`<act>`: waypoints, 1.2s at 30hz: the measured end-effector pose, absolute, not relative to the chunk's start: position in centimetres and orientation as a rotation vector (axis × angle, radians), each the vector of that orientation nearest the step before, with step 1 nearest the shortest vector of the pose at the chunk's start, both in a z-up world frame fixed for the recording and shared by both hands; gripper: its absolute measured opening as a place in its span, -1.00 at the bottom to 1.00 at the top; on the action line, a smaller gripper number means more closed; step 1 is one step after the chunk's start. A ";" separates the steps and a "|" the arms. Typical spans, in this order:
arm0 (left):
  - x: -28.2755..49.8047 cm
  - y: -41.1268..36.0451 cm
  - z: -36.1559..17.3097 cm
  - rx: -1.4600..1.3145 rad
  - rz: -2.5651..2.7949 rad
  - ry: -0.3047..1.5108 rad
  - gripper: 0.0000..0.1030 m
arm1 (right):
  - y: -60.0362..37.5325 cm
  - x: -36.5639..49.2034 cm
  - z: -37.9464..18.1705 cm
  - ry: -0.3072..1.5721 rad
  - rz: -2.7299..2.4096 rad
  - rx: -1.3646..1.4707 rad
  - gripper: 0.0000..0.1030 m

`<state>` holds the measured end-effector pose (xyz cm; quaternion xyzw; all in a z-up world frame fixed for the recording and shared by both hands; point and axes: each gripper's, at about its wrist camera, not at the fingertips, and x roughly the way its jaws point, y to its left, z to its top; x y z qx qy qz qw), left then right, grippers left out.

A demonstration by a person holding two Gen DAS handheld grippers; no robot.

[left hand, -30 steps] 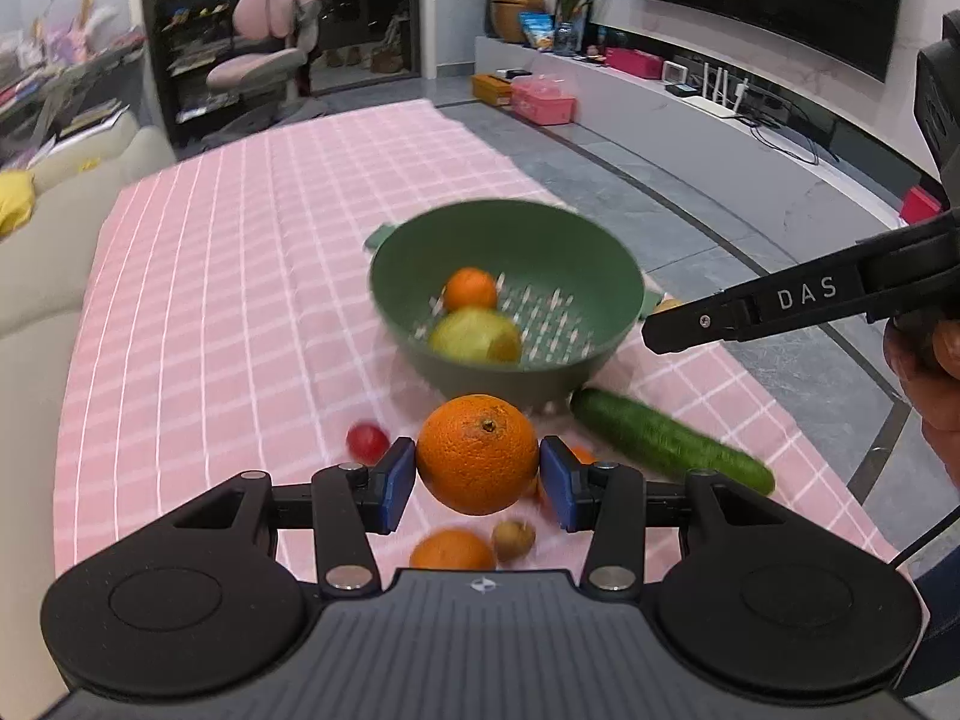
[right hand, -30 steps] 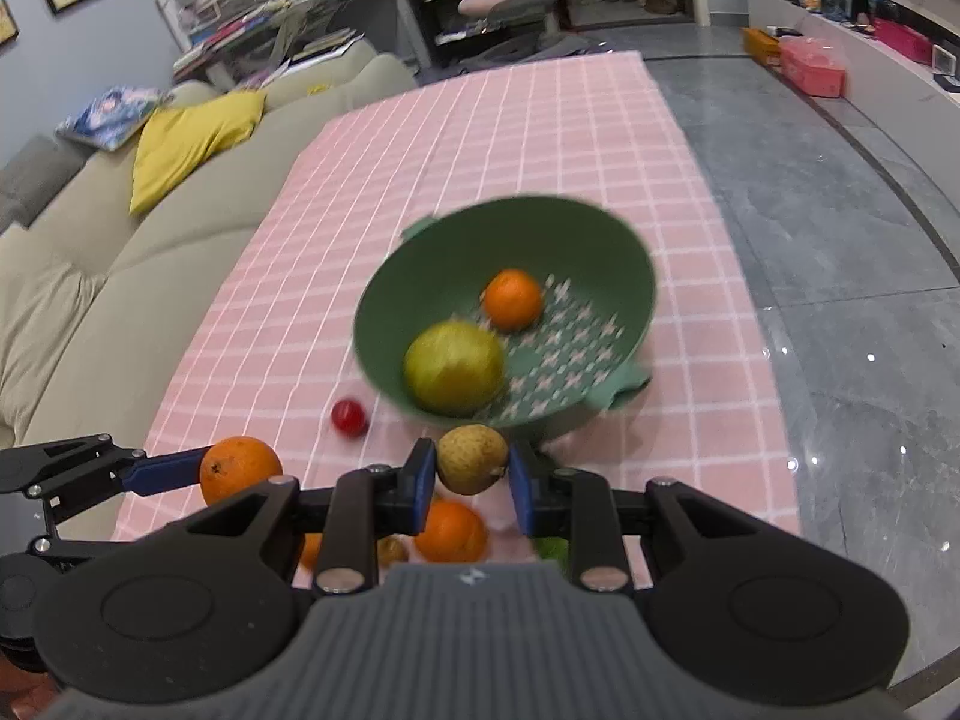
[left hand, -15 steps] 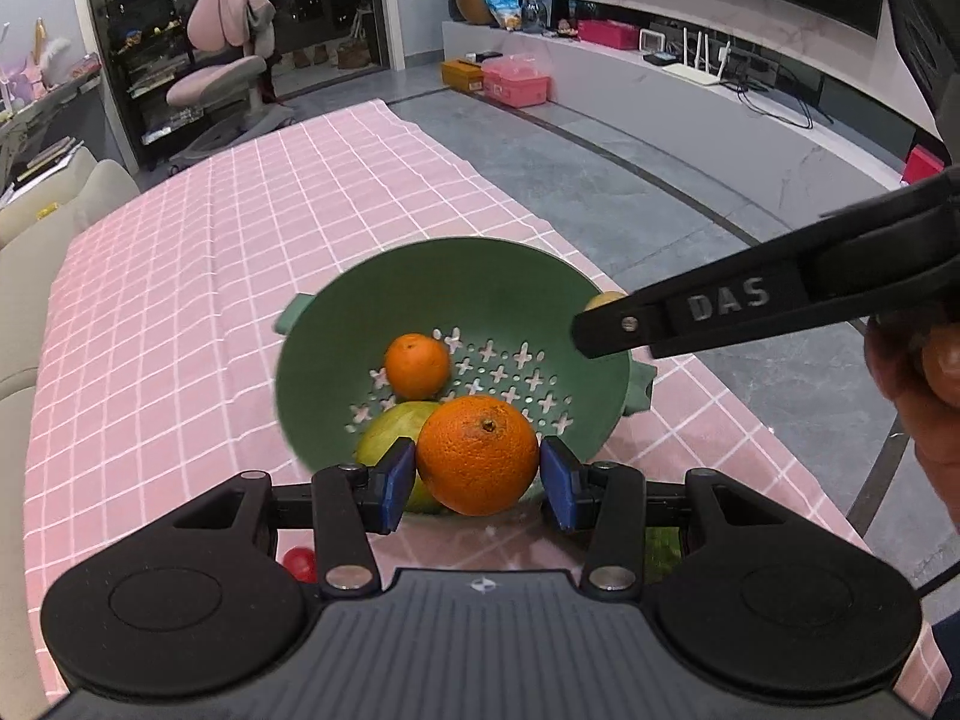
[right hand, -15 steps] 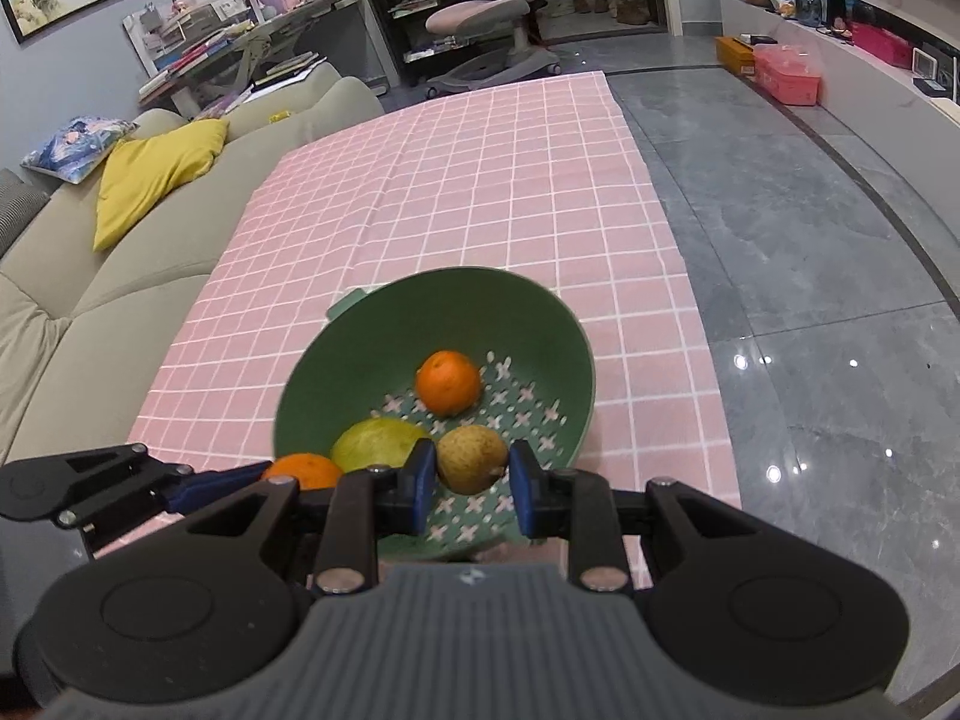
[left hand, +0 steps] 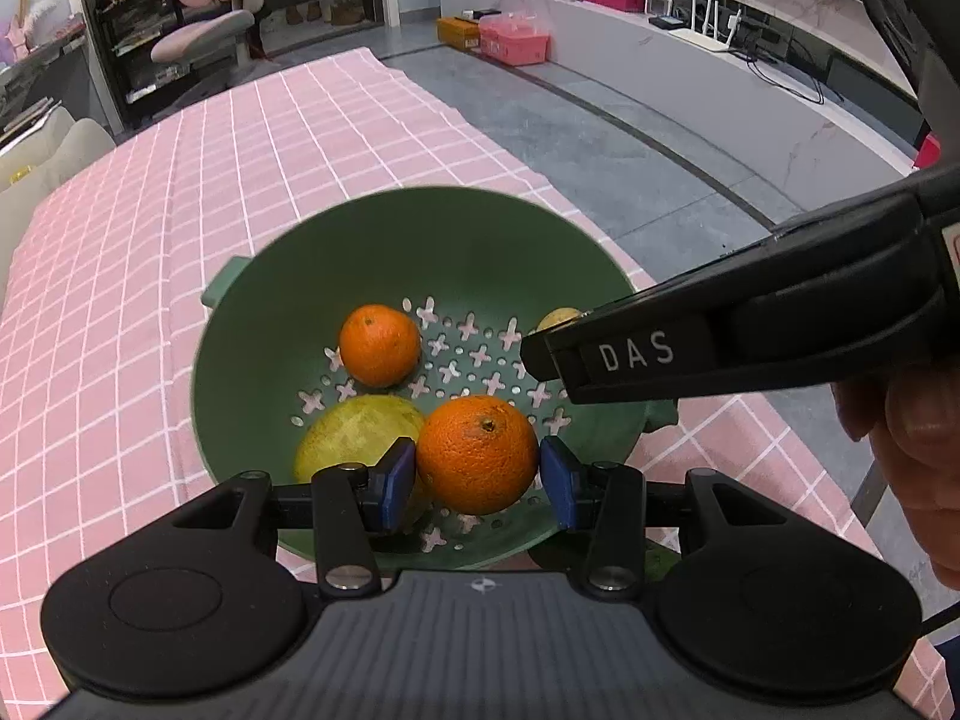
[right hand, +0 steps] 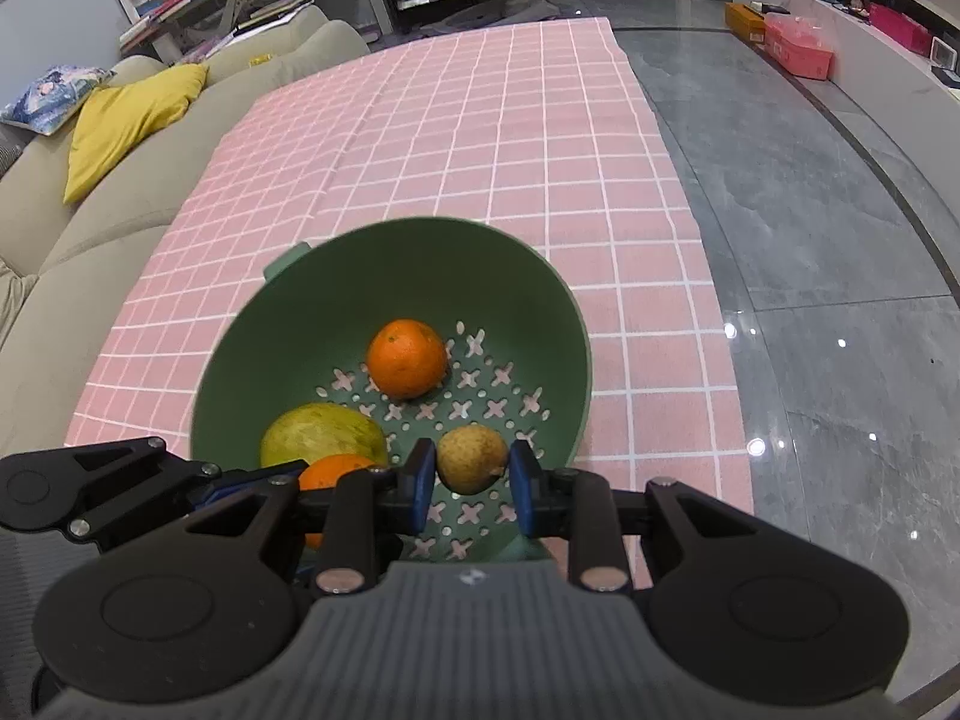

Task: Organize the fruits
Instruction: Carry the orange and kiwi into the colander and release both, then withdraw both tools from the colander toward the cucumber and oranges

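Note:
A green colander bowl (left hand: 372, 240) (right hand: 420, 252) sits on the pink checked tablecloth. Inside lie a small orange (left hand: 379, 345) (right hand: 407, 357) and a yellow-green fruit (left hand: 354, 435) (right hand: 321, 435). My left gripper (left hand: 477, 471) is shut on a large orange (left hand: 477, 453), held over the bowl's near side; that orange also shows in the right wrist view (right hand: 330, 471). My right gripper (right hand: 471, 480) is shut on a small brownish pear (right hand: 471, 459), held over the bowl's near right part. In the left wrist view the right gripper's finger (left hand: 690, 348) crosses over the bowl's right rim.
The pink tablecloth (right hand: 480, 138) stretches far behind the bowl. A beige sofa with a yellow cushion (right hand: 126, 120) runs along the table's left side. Grey floor (right hand: 810, 240) lies to the right. The near rim hides the table just below the grippers.
Both grippers have moved forward and over the bowl with their fruits still held. The cucumber and loose fruits on the cloth have dropped out of view.

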<state>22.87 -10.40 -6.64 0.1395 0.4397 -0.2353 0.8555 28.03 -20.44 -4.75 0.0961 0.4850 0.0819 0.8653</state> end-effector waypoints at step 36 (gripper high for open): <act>9.1 4.2 -1.8 0.050 -0.269 0.885 0.49 | -21.0 14.4 -0.7 0.943 0.183 0.230 -0.29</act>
